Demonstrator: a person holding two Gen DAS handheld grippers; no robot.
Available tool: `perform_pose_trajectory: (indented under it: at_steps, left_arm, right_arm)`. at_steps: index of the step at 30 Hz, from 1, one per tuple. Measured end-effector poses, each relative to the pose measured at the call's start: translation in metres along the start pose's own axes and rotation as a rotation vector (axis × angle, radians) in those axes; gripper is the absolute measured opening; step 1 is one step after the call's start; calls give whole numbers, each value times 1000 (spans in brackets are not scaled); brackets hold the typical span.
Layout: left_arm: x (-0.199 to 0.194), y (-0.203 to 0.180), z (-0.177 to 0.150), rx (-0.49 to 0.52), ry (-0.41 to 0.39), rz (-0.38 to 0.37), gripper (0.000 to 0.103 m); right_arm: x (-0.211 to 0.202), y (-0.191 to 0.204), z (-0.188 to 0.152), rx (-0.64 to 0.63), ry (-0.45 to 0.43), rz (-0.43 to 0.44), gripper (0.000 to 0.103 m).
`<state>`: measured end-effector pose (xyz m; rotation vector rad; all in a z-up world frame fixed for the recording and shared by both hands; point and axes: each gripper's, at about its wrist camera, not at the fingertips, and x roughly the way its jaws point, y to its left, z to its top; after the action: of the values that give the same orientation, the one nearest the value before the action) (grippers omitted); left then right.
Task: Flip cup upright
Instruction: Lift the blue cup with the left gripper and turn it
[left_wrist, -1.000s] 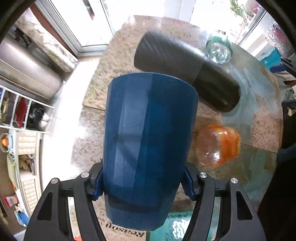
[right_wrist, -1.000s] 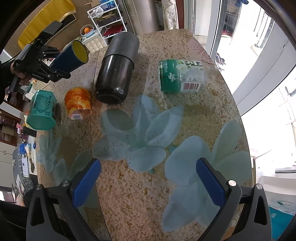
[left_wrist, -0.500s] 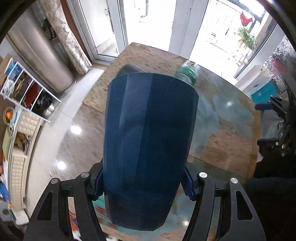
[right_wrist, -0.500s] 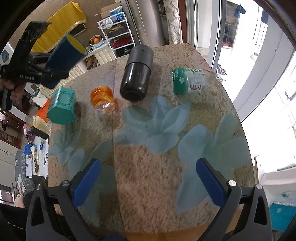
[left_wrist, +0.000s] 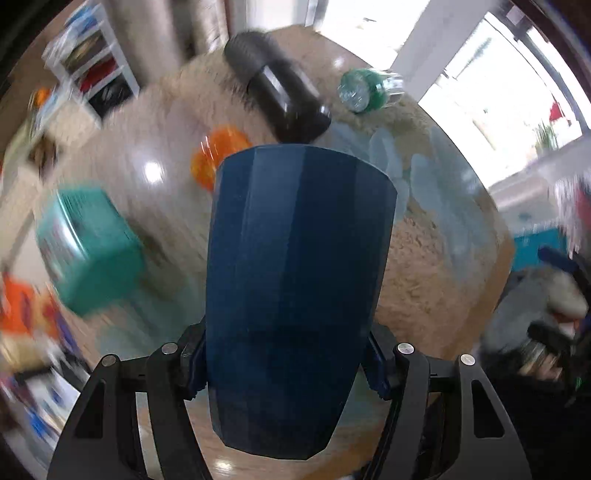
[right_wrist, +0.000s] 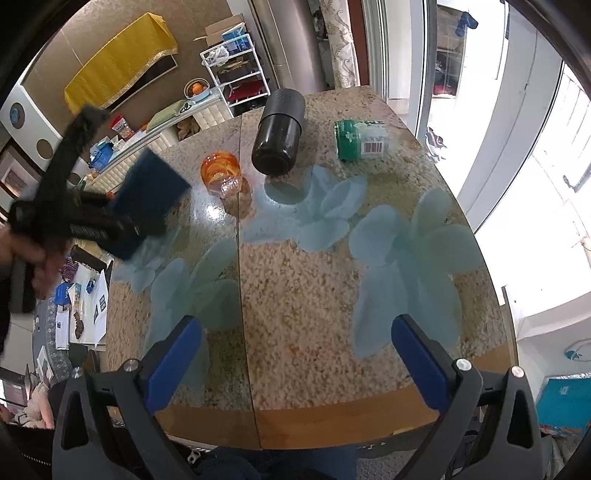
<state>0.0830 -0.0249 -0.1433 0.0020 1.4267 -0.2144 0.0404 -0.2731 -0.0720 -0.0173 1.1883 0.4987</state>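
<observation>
My left gripper (left_wrist: 286, 363) is shut on a dark blue faceted cup (left_wrist: 295, 291), held in the air above the left side of the table. The cup fills the middle of the left wrist view, its wide end pointing away from the camera. In the right wrist view the same cup (right_wrist: 149, 199) and the left gripper (right_wrist: 74, 206) show blurred at the left, over the table's left edge. My right gripper (right_wrist: 295, 363) is open and empty above the table's near edge.
On the granite table (right_wrist: 295, 288) lie a black cylinder (right_wrist: 280, 133), a green bottle (right_wrist: 360, 138) and an orange jar (right_wrist: 221, 172). A teal box (left_wrist: 88, 254) stands at the left. A shelf rack (right_wrist: 236, 79) stands behind the table.
The left gripper has swung with the cup, so the table and its objects are back in its view, blurred. The right gripper has pulled back from the table.
</observation>
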Motion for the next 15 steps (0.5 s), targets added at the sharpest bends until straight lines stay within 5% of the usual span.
perform_pose_trajectory:
  at_steps: [5, 15]
  left_arm:
    - [37, -20, -17, -209, 49, -48, 70]
    - [83, -45, -40, -549, 54, -23, 70]
  right_arm:
    - [8, -8, 1, -56, 42, 38, 103]
    - [31, -47, 12, -155, 130, 121, 103]
